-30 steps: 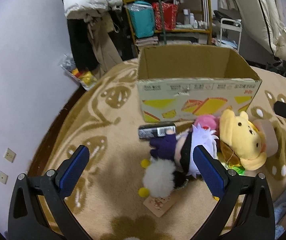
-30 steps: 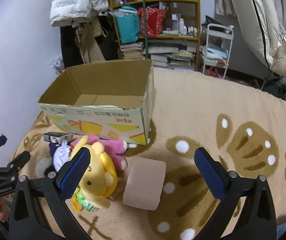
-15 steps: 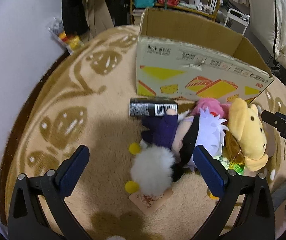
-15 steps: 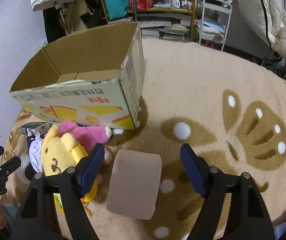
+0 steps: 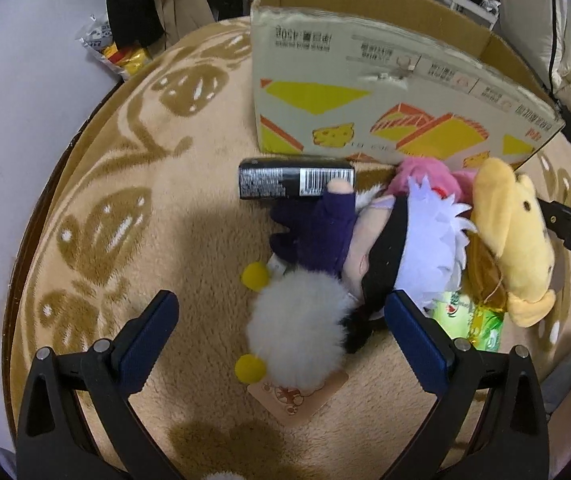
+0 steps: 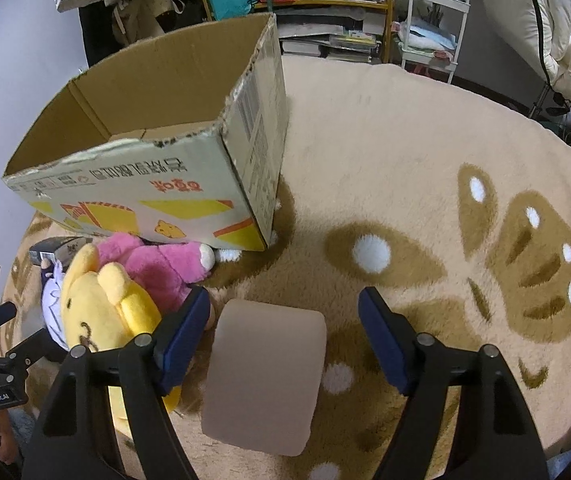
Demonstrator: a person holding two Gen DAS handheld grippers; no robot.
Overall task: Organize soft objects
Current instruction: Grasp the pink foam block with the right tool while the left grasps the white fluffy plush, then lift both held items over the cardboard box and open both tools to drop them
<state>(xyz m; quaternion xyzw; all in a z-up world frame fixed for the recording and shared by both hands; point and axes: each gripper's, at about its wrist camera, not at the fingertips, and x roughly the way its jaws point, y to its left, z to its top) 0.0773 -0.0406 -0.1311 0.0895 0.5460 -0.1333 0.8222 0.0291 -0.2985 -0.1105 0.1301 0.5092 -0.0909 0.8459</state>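
Observation:
A heap of soft toys lies on the rug in front of an open cardboard box [image 5: 345, 92] [image 6: 189, 184]. My left gripper [image 5: 279, 312] is open, and its pads straddle a white fluffy toy [image 5: 297, 332] with yellow pom-poms without touching it. Behind that toy lie a doll [image 5: 365, 240] in purple with spiky white hair, a yellow bear plush [image 5: 513, 240] [image 6: 101, 312] and a pink plush [image 5: 425, 168] [image 6: 153, 264]. My right gripper [image 6: 284, 300] is open over a beige soft block [image 6: 265, 376], and its pads stand clear of the block's sides.
A black can [image 5: 293, 178] lies against the box front. A green packet [image 5: 469, 316] sticks out under the bear, and a card tag [image 5: 297, 396] under the white toy. Shelves, a cart [image 6: 433, 20] and hanging clothes stand beyond the rug. The rug to the right of the block is bare.
Both grippers sank and tilted down toward the rug. The right jaws narrowed and the beige block now sits between them. The white toy came between the left fingers.

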